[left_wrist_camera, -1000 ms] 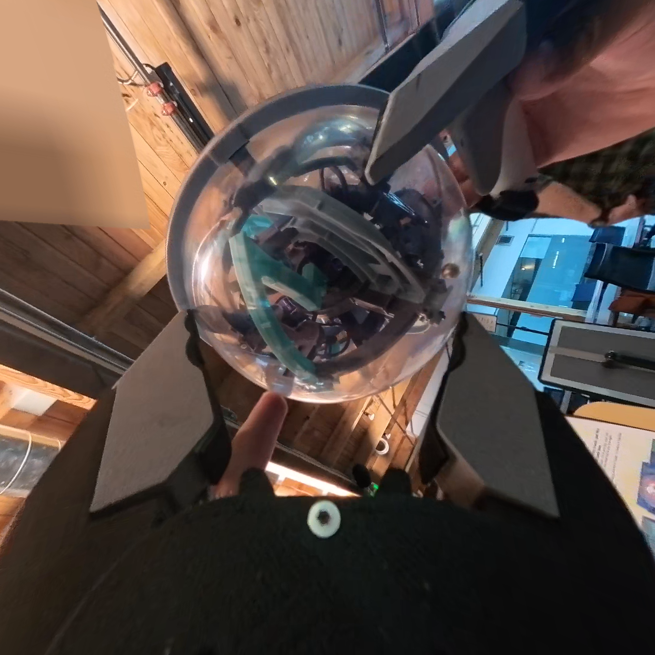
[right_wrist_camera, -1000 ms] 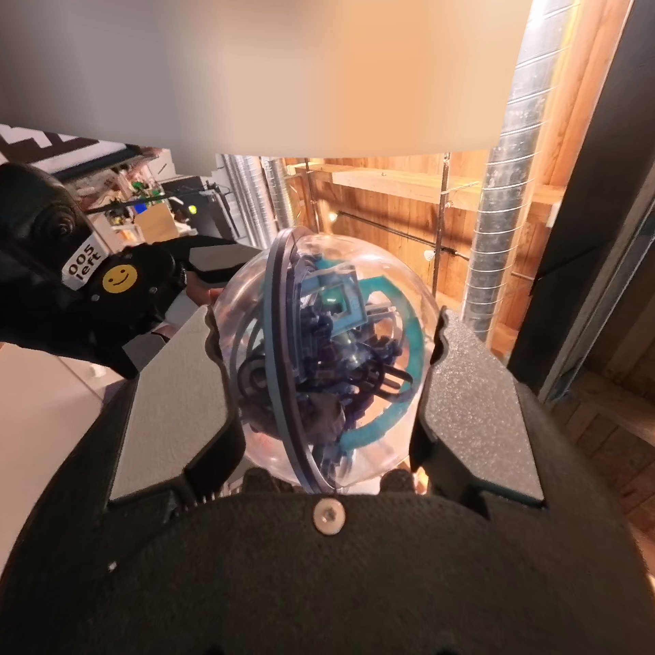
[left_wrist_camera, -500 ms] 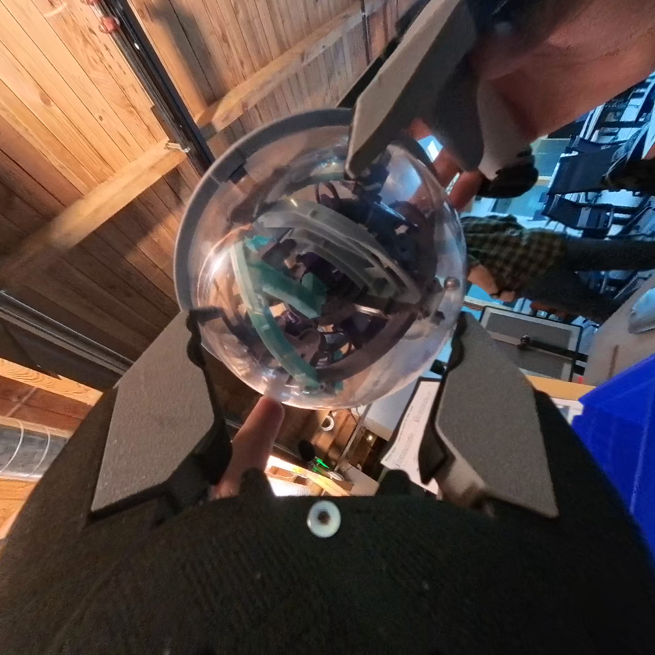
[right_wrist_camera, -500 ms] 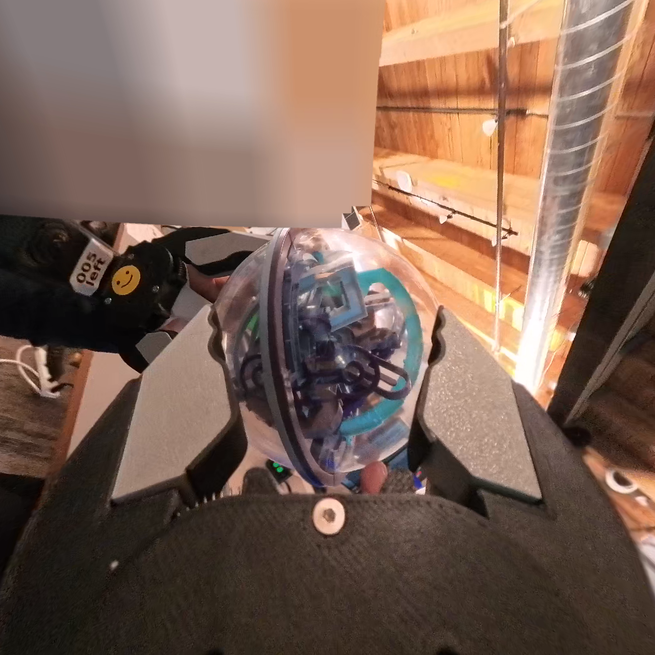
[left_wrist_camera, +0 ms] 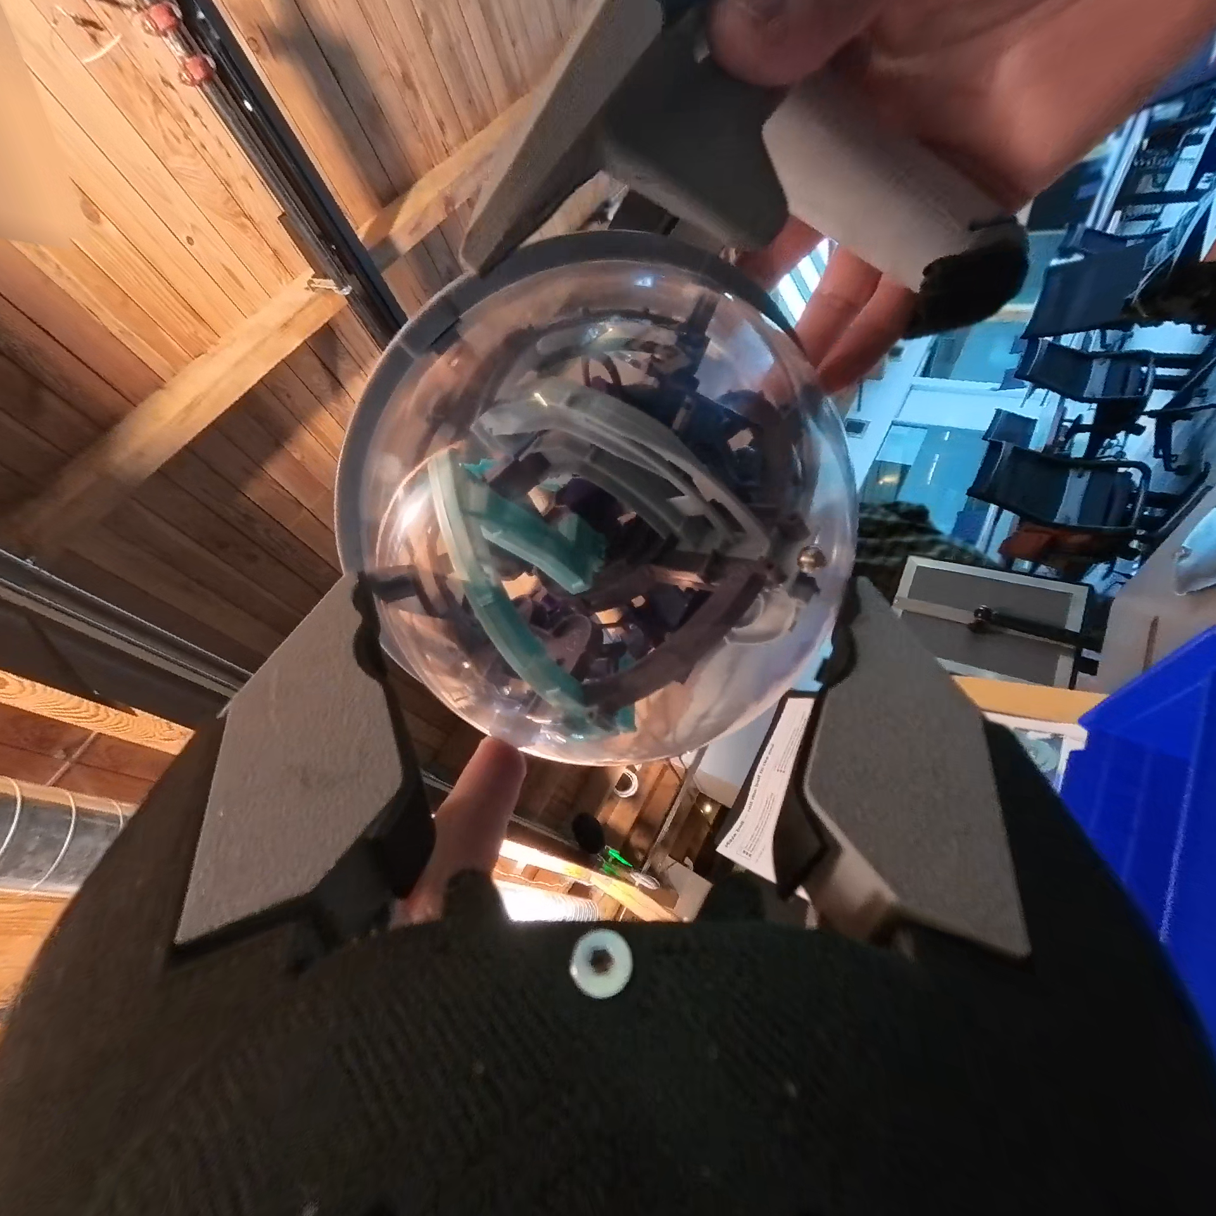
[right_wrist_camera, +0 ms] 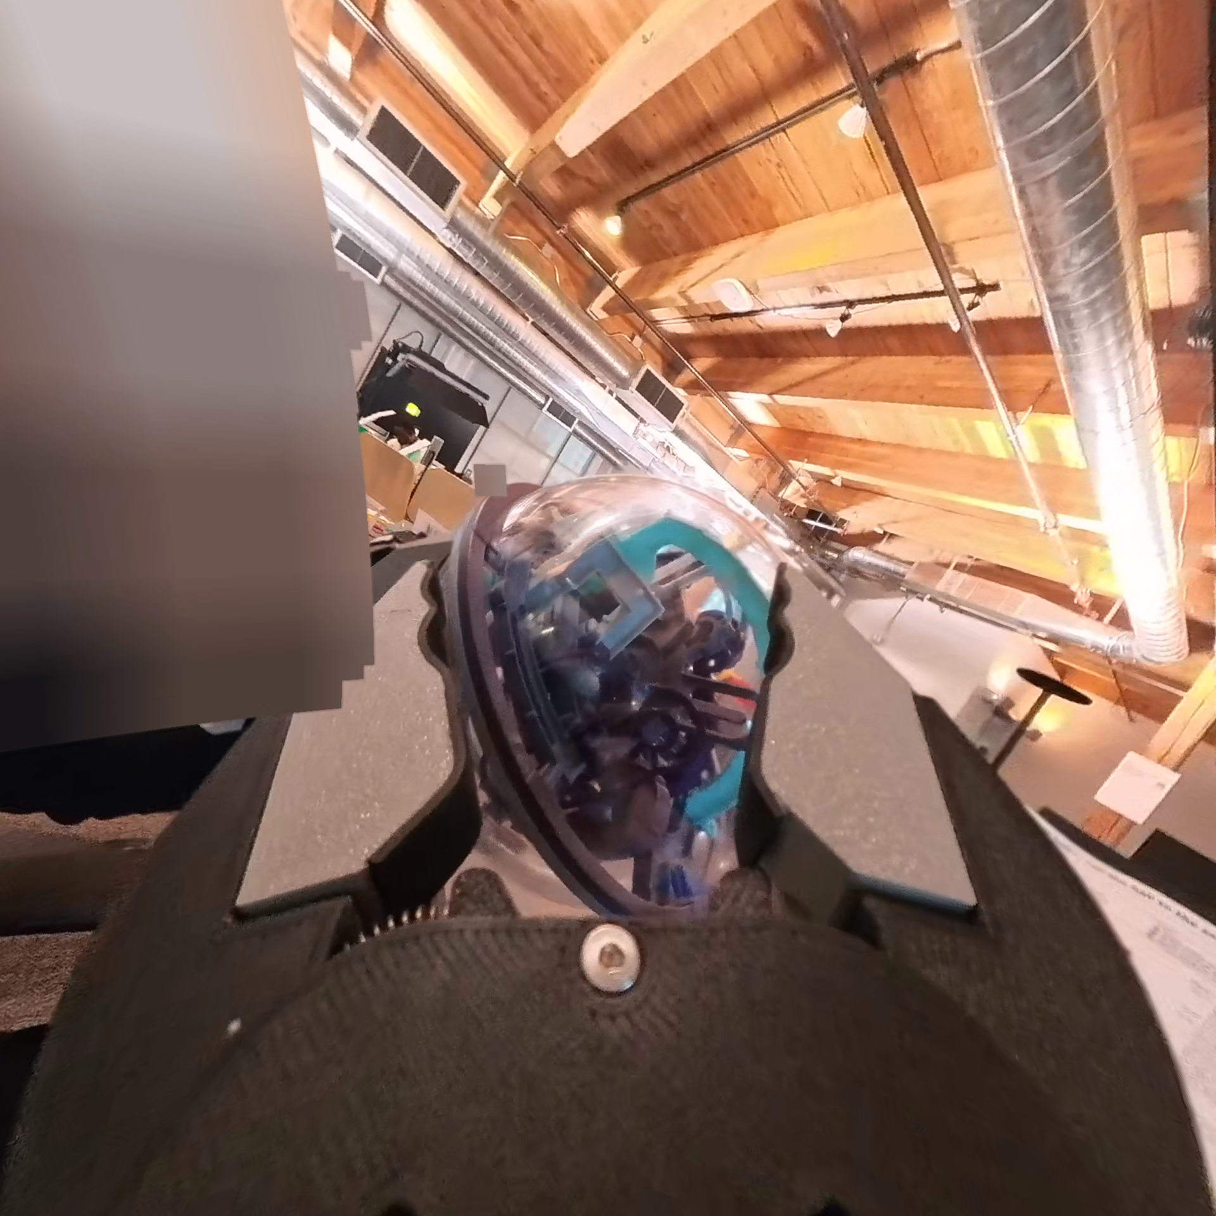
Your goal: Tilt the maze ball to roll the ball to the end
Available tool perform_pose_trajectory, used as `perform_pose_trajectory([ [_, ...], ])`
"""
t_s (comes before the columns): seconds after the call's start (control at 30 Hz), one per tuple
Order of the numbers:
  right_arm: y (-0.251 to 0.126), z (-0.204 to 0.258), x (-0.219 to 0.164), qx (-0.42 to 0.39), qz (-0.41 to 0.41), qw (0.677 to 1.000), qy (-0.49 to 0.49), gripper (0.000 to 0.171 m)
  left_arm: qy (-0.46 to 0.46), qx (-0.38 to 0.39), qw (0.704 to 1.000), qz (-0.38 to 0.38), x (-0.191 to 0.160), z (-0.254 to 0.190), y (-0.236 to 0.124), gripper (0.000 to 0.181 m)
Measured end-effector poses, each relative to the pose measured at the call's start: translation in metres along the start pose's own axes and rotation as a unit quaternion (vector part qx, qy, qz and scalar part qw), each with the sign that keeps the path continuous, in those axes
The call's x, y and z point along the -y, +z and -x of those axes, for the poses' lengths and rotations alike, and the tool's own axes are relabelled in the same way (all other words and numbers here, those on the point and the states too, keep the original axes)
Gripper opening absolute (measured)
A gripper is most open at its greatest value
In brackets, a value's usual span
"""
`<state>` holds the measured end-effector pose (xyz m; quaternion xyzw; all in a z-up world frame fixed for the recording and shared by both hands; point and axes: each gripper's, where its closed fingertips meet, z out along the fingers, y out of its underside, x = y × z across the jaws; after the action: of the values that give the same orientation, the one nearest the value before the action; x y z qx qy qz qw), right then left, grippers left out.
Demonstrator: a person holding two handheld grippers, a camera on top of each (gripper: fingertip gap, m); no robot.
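The maze ball [left_wrist_camera: 595,500] is a clear sphere with a grey rim and grey, teal and dark tracks inside, held up in the air. A small steel ball [left_wrist_camera: 810,558] sits near its right wall. My left gripper [left_wrist_camera: 605,592] is shut on the sphere's lower sides, and a fingertip [left_wrist_camera: 483,789] touches it from below. My right gripper [left_wrist_camera: 592,131], held by a hand, clamps the sphere's far top. In the right wrist view the right gripper [right_wrist_camera: 608,592] is shut on the maze ball [right_wrist_camera: 618,671], which sits deep between its fingers.
A wooden ceiling with beams and silver ducts [right_wrist_camera: 1053,263] fills the background. A blue bin [left_wrist_camera: 1151,822] is at the right of the left wrist view, beside a paper sheet [left_wrist_camera: 757,809] and dark chairs [left_wrist_camera: 1066,487]. Another printed sheet [right_wrist_camera: 1151,974] lies at the lower right.
Both grippers have turned with the maze ball, and the right wrist view now points more up at the ceiling. The right gripper and hand loom closer in the left view. The steel ball stays at the right wall.
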<state>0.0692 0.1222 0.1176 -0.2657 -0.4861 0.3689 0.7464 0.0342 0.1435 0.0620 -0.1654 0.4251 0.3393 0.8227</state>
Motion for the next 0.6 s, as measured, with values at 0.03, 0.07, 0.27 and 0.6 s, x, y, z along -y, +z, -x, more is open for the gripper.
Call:
perform_pose_trajectory([
  [0.03, 0.001, -0.001, 0.000, -0.004, 0.007, 1.000, 0.007, 0.095, 0.000, 0.001, 1.000, 0.001, 0.000, 0.000, 0.000, 0.133],
  [0.07, 0.001, -0.003, -0.002, -0.009, 0.019, 1.000, 0.013, 0.095, 0.004, 0.000, 1.000, 0.003, -0.001, -0.002, -0.001, 0.133],
  [0.27, 0.004, -0.012, -0.028, -0.059, 0.090, 0.994, 0.037, 0.107, 0.020, -0.012, 1.000, 0.009, -0.003, -0.018, -0.002, 0.133],
  [0.6, -0.006, -0.004, -0.057, -0.070, 0.018, 0.997, -0.022, 0.103, -0.039, -0.049, 0.998, 0.028, -0.016, -0.037, -0.011, 0.136],
])
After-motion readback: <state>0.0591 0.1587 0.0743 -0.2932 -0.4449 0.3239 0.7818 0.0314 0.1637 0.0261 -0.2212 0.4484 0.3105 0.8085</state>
